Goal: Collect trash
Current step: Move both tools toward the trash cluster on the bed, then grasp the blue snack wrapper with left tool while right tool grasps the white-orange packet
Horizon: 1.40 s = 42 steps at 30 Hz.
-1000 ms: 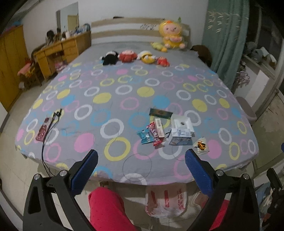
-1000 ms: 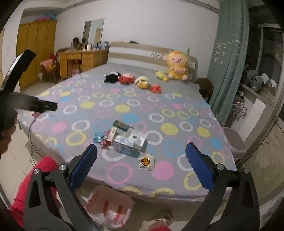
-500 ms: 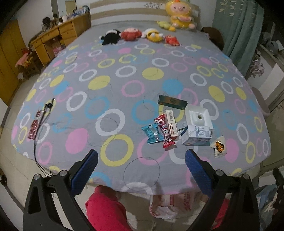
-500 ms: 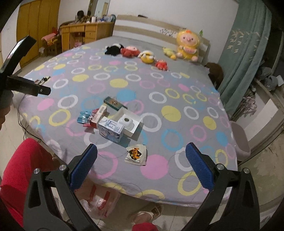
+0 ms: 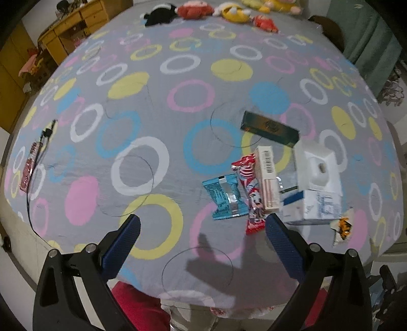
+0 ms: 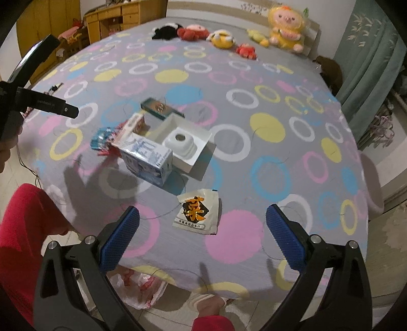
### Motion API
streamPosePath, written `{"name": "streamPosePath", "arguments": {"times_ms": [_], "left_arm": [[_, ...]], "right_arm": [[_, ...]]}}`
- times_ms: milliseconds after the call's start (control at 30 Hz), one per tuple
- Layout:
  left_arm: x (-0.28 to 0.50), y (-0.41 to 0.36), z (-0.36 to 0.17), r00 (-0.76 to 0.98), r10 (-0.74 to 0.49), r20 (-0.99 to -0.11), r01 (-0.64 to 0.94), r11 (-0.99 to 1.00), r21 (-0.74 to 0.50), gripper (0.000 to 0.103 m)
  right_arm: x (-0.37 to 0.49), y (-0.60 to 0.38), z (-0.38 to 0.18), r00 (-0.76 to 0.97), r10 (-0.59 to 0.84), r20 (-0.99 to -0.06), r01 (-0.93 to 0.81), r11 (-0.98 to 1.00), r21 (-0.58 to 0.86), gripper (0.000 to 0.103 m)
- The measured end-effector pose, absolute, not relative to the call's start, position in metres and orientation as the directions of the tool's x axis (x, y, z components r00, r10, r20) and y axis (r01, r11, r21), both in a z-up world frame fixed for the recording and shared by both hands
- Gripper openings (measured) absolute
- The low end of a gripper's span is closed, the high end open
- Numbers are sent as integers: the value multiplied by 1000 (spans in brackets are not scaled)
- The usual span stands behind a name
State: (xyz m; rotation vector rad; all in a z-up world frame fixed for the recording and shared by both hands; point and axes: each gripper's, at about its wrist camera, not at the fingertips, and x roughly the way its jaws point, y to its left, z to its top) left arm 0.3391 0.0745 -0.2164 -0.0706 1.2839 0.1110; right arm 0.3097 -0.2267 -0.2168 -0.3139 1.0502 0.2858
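Trash lies on the bed near its front edge. A blue wrapper (image 5: 225, 196), a red wrapper (image 5: 250, 193), a slim pink-and-white box (image 5: 267, 178), a white-and-blue carton (image 5: 311, 206) (image 6: 146, 159), an open white box (image 5: 318, 165) (image 6: 184, 143) and a dark green box (image 5: 269, 128) (image 6: 160, 108) sit together. A white sachet with an orange sign (image 6: 197, 212) (image 5: 342, 226) lies apart. My left gripper (image 5: 201, 226) hangs open just in front of the wrappers. My right gripper (image 6: 202, 221) stands open over the sachet. Neither holds anything.
A white-and-red plastic bag (image 6: 138, 285) lies on the floor beside the bed, by a red trouser leg (image 6: 23, 236). A phone with a cable (image 5: 30, 163) rests at the bed's left edge. Plush toys (image 6: 221, 38) line the headboard. A wooden desk (image 6: 112, 19) stands far left.
Both grippers have moved forward and down over the bed. The trash pile now sits much closer to the left gripper, and the sachet now lies between the right gripper's fingers.
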Motion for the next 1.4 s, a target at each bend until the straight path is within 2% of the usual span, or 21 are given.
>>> {"name": "streamPosePath", "arguments": {"times_ms": [533,1033,1167,1233,1300,1400], "left_arm": [[378,82,-290,143,24,-989,-172,985,-1,96],[402,86,-320,85,-11,-996,-194,981,-28,96],[405,88,-328,69,-43,-997,-216,975,-57,95],[405,92,-331,70,-50,-996,-230,971,-65,94],[406,95,-334,66,-55,-996,-238,969,-70,94],[403,104,-336,63,-54,-997,-244,967,-68,91]], "right_arm": [[353,-225,-298,324,117,-939,-355,935,-7,98],[371,-234,-330,296,107,-949,-307,952,11,96],[372,-234,-339,271,112,-956,-301,953,26,77],[372,-236,-343,259,116,-959,-294,955,36,75],[371,-238,-346,251,121,-960,-285,958,46,63],[368,-241,-348,248,132,-960,-279,958,60,57]]}}
